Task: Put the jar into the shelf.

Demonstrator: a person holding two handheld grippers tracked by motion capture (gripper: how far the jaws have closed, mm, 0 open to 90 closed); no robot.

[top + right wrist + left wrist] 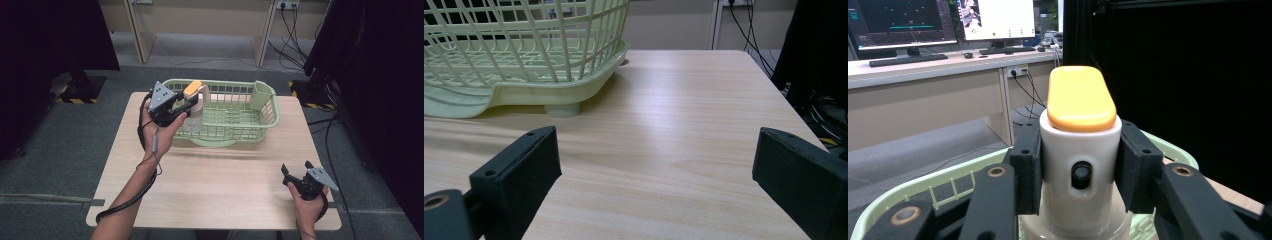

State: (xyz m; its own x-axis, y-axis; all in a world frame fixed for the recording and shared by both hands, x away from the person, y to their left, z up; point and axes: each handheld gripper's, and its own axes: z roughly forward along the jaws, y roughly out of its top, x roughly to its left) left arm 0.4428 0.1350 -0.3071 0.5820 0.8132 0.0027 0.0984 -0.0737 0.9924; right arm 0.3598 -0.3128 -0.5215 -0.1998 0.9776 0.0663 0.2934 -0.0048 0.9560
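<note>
The left claw [186, 106] is pinching a white bottle [1080, 172] with an orange cap [1080, 99]; in the left gripper view both black pads [1025, 167] press flat against the bottle's upper body, one on each side, just under the cap. The bottle stands upright, and a small dark round hole shows on its front face between the pads. In the high view the bottle is held over the far left corner of a pale green basket [267, 117], with its cap showing above the rim; whether its base touches the basket floor I cannot tell. The person's left hand [160, 127] wraps the gripper body from the near side, a cable looping down along the forearm.

The basket sits on the far half of the light wooden surface [220, 185], a little right of its middle, with a solid green cup-like compartment [261, 95] at its far right corner.

The right claw [296, 170] is spread wide, with nothing between its jaws; in the right gripper view the two pads [526, 165] stand well apart above bare wood, pointing toward the basket's corner and its small foot [564, 109]. The right hand [306, 205] holds it low at the near right of the surface, well apart from the basket
</note>
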